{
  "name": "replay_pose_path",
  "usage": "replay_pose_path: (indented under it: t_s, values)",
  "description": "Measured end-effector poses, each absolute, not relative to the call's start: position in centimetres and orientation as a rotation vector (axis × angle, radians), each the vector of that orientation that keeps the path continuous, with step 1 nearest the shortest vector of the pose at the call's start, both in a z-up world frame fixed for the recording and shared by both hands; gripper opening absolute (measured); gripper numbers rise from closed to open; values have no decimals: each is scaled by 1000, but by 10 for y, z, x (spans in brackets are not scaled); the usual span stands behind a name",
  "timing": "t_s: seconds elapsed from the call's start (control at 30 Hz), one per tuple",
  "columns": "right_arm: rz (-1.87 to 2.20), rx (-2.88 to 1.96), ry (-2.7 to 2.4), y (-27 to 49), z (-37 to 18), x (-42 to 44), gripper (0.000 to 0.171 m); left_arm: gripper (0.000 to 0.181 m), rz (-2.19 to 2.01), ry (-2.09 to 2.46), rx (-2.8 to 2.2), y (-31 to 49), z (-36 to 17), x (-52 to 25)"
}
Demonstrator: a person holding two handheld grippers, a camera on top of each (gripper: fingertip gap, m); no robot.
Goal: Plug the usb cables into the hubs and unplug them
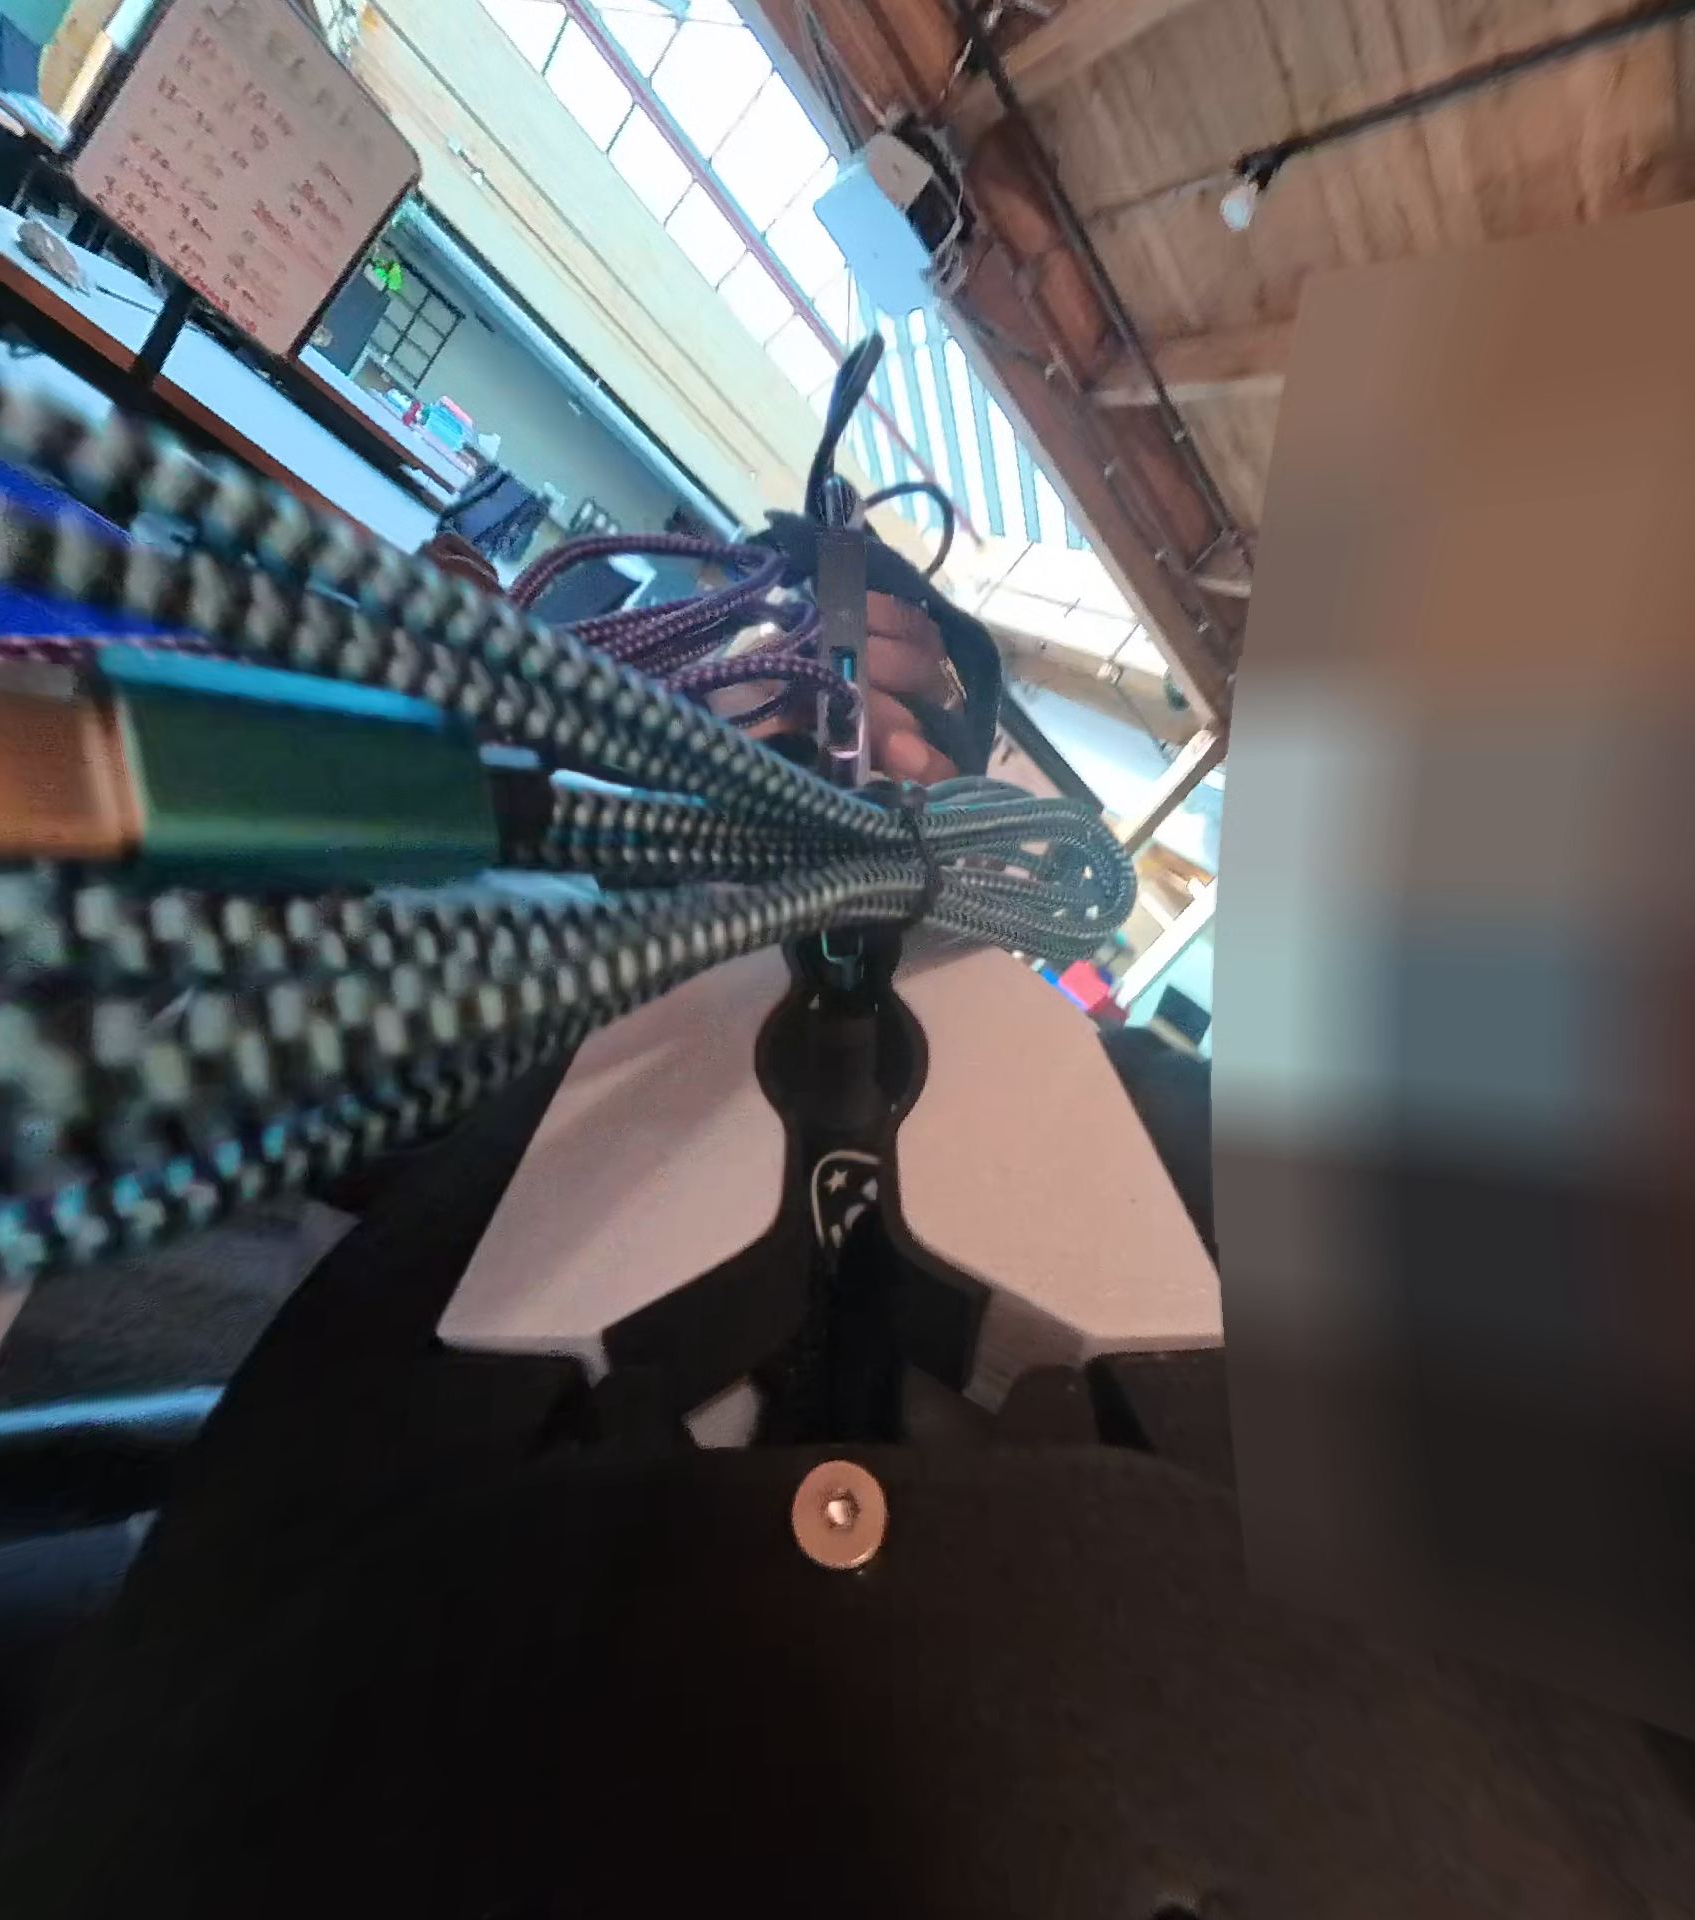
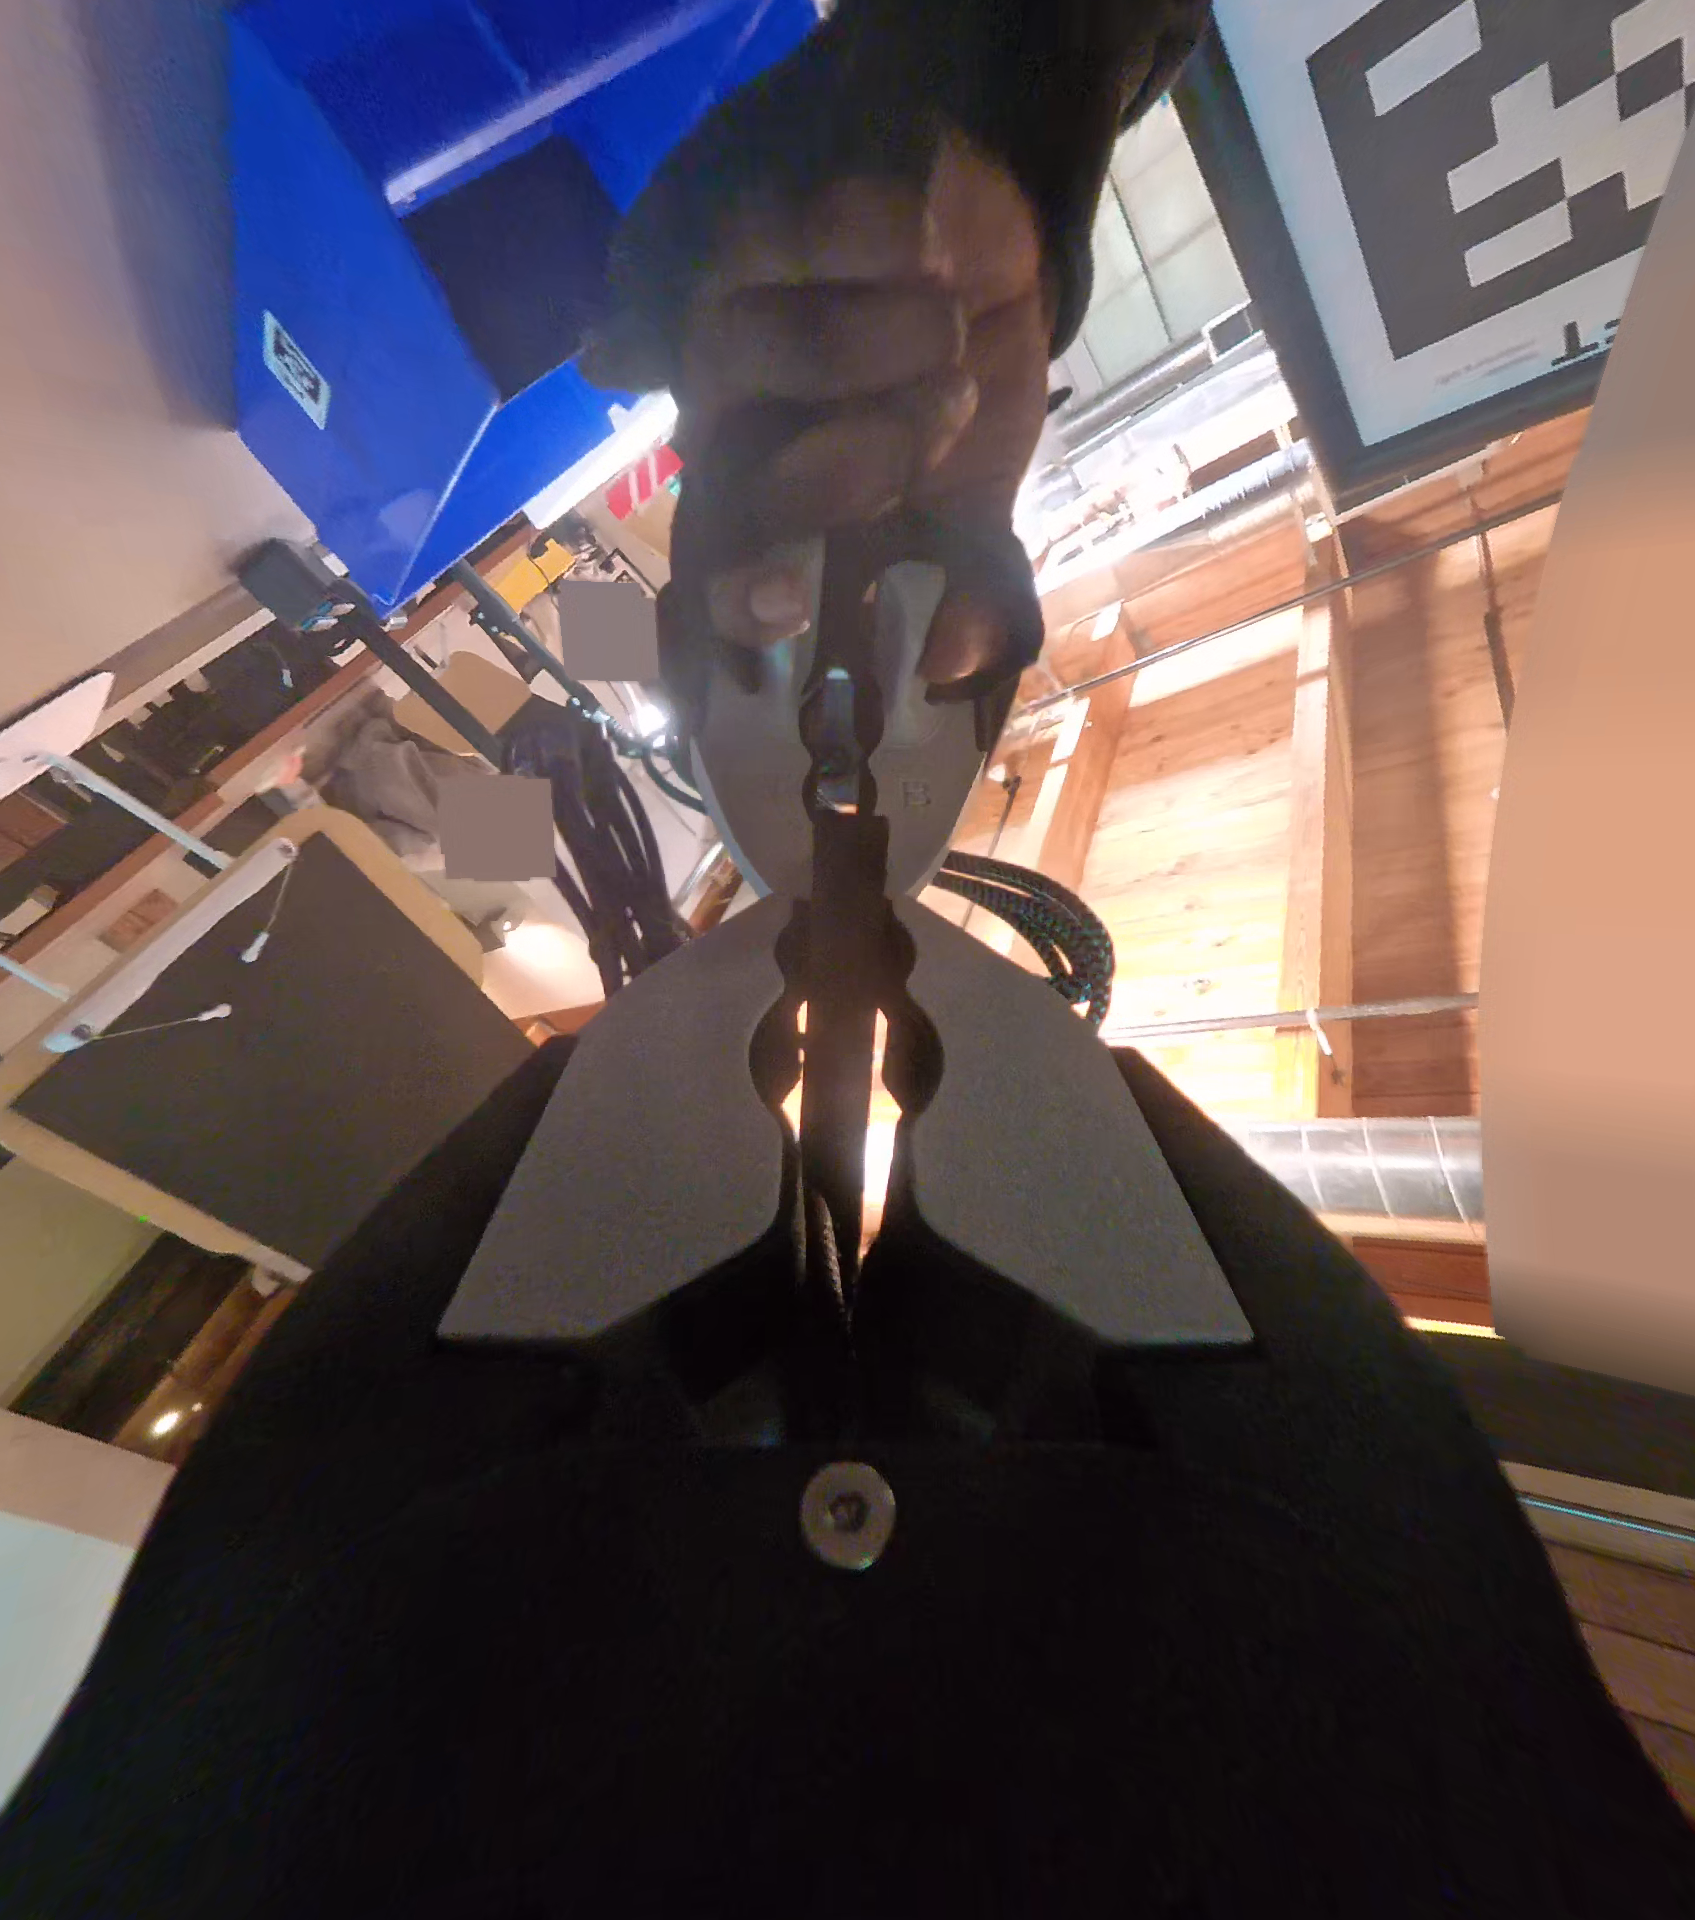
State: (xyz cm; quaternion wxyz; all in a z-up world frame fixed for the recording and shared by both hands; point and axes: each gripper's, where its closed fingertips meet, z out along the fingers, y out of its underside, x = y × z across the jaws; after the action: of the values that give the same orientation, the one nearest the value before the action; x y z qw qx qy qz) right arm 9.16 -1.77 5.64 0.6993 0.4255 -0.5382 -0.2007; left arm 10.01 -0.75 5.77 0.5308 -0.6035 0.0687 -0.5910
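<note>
My left gripper (image 1: 843, 940) is shut on the plug end of a black-and-white braided USB cable (image 1: 1009, 883), whose bundled loops are held by a black tie. Another metal USB plug (image 1: 303, 784) hangs blurred, close to the lens on the left. Straight ahead is a slim dark hub (image 1: 845, 613), seen edge-on, with purple braided cables (image 1: 718, 623) beside it. My right gripper (image 2: 838, 920) is shut on that hub (image 2: 835, 1049). In the right wrist view the left gripper (image 2: 835, 774) meets the hub's end, with the braided cable (image 2: 1066, 951) beside it. I cannot tell whether the plug is seated.
A blue bin (image 2: 386, 312) sits on the pale table (image 2: 22, 312) at upper left. A black-and-white marker board (image 2: 1466, 187) is at upper right. A person's hand (image 2: 853, 343) holds the left gripper. A large blurred patch (image 1: 1529, 935) covers the right side of the left wrist view.
</note>
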Motion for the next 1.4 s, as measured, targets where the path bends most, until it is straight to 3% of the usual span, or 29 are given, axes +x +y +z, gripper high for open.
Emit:
replay_pose_path:
  t_s: [0.03,0.57,0.73,1.0,1.4]
  values:
    - [-447,940,-1217,-16,55,91,11,7,-1428,136,-1419,-5,56,99]
    - [-395,554,-1262,13,53,52,11,9,-1186,-168,-1264,20,52,60]
    - [-400,524,-1189,11,61,48,11,22,-1132,-97,-1285,21,59,50]
    - [-471,508,-1193,18,57,48,11,8,-1116,-145,-1240,20,58,39]
    - [-483,439,-1269,36,41,42,10,7,-1044,-158,-1382,32,32,43]
